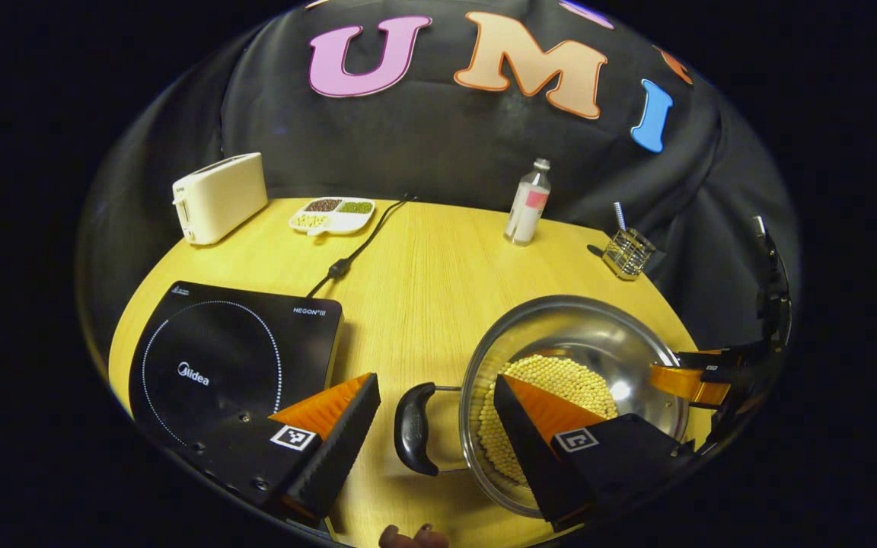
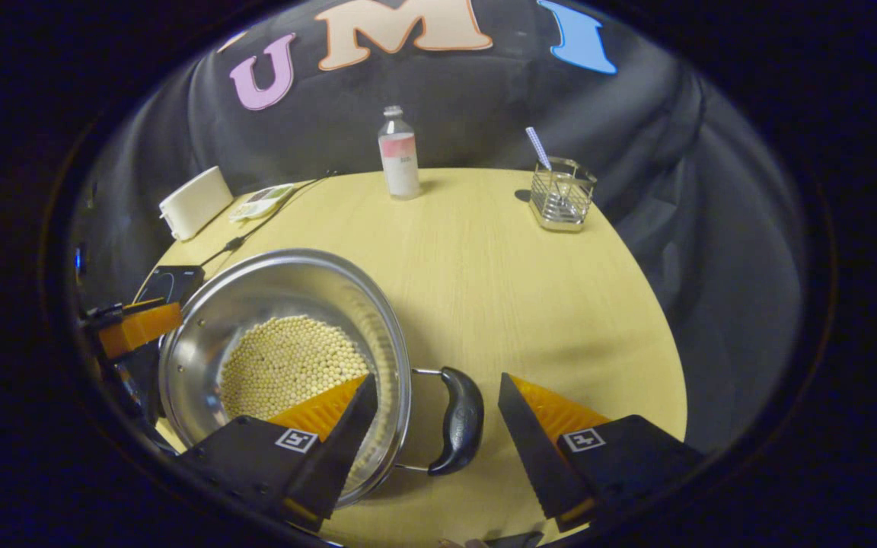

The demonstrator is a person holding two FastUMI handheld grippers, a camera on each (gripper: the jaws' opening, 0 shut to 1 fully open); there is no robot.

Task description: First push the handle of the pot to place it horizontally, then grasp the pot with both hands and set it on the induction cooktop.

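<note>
I see my left gripper (image 1: 435, 415) and right gripper (image 2: 437, 415) both spread open, each straddling 1 of the pot's (image 2: 286, 358) 2 handles on the table (image 2: 499, 266), the cooktop (image 1: 233, 358) left, its near edge hidden.

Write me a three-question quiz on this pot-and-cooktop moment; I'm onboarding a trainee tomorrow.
1. True or false: the pot already sits on the induction cooktop.
2. What lies between the left gripper's open fingers?
   A. the toaster
   B. a black pot handle
   C. the bottle
3. Fill in: the pot holds small pale ____.

Key
1. False; it stands on the table beside the cooktop.
2. B, the handle; the right gripper brackets the other handle.
3. Beans.
</note>
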